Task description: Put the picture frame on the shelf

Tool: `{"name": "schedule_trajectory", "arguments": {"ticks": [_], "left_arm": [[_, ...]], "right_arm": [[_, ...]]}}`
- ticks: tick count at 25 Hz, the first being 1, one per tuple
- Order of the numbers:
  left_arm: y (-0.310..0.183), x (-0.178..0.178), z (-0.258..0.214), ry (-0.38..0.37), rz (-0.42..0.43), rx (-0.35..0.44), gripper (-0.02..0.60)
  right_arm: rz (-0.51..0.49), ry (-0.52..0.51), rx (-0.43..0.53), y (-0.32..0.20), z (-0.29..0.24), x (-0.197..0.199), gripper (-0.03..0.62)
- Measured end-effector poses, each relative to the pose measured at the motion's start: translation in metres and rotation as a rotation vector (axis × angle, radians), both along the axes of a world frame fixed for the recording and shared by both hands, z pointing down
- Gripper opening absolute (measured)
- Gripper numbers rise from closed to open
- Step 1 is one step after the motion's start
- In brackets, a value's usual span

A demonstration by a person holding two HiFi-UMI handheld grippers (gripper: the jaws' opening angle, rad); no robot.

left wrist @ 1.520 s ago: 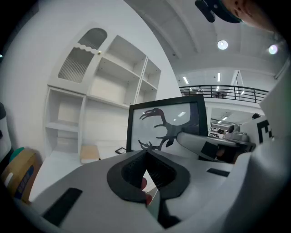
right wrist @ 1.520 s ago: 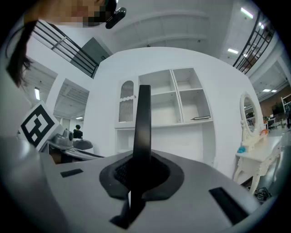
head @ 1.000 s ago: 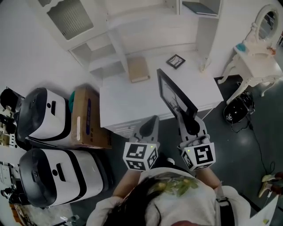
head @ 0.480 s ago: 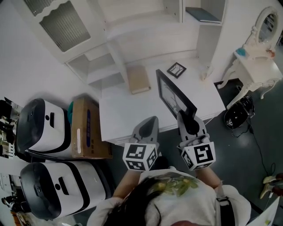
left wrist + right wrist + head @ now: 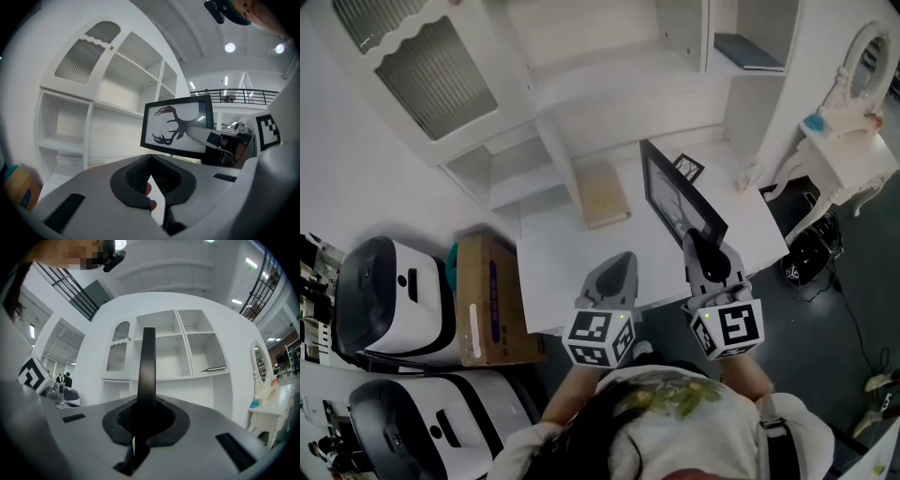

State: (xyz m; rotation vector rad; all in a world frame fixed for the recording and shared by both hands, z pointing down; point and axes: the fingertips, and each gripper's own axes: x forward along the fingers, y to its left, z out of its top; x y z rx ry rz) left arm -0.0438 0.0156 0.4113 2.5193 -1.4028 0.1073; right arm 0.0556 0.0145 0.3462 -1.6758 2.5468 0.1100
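Note:
A black picture frame (image 5: 675,192) with an antler drawing is held upright, edge-on, in my right gripper (image 5: 701,246), which is shut on its lower edge. In the right gripper view the picture frame (image 5: 147,366) rises as a dark bar straight out of the jaws, in front of the white shelf unit (image 5: 183,350). The left gripper view shows the picture frame (image 5: 177,126) face-on to the right. My left gripper (image 5: 616,274) hangs beside it over the desk's front edge, shut with nothing between its pads. The shelf unit (image 5: 609,56) stands beyond the white desk (image 5: 572,253).
A tan book (image 5: 605,192) and a small dark framed picture (image 5: 688,168) lie on the desk. A cardboard box (image 5: 487,300) and white appliances (image 5: 389,286) stand at the left. At the right is a white vanity table (image 5: 848,131). A flat book (image 5: 748,52) lies in one shelf compartment.
The right gripper has carried the frame up and forward toward the shelf unit, and the view has tilted upward. The left gripper kept its place beside it.

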Motion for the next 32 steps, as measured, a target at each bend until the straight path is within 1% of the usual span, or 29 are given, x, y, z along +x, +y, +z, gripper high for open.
{"name": "schedule_trajectory", "arguments": {"ticks": [6, 8, 13, 20, 22, 24, 26, 32], "left_arm": [[-0.03, -0.01, 0.008, 0.01, 0.017, -0.021, 0.02], [-0.032, -0.011, 0.013, 0.014, 0.024, -0.031, 0.02], [-0.05, -0.016, 0.02, 0.023, 0.011, -0.046, 0.02], [-0.084, -0.004, 0.013, 0.012, 0.024, -0.035, 0.02], [-0.096, -0.005, 0.008, 0.001, 0.015, -0.022, 0.02], [-0.108, -0.008, 0.003, 0.006, 0.0, -0.013, 0.02], [-0.115, -0.008, -0.001, 0.015, -0.005, -0.007, 0.02], [-0.131, -0.001, -0.007, 0.004, 0.003, 0.008, 0.02]], "right_arm": [[0.016, 0.003, 0.037, -0.034, -0.015, -0.008, 0.035], [0.022, 0.0, 0.041, -0.036, -0.018, -0.009, 0.035], [0.03, -0.016, 0.069, -0.055, -0.03, -0.009, 0.035], [0.031, -0.027, 0.109, -0.093, -0.048, -0.002, 0.035], [0.033, -0.03, 0.125, -0.104, -0.056, 0.001, 0.035], [0.036, -0.036, 0.141, -0.114, -0.063, 0.004, 0.035], [0.038, -0.045, 0.157, -0.122, -0.069, 0.007, 0.035], [0.025, -0.062, 0.205, -0.141, -0.087, 0.009, 0.035]]}}
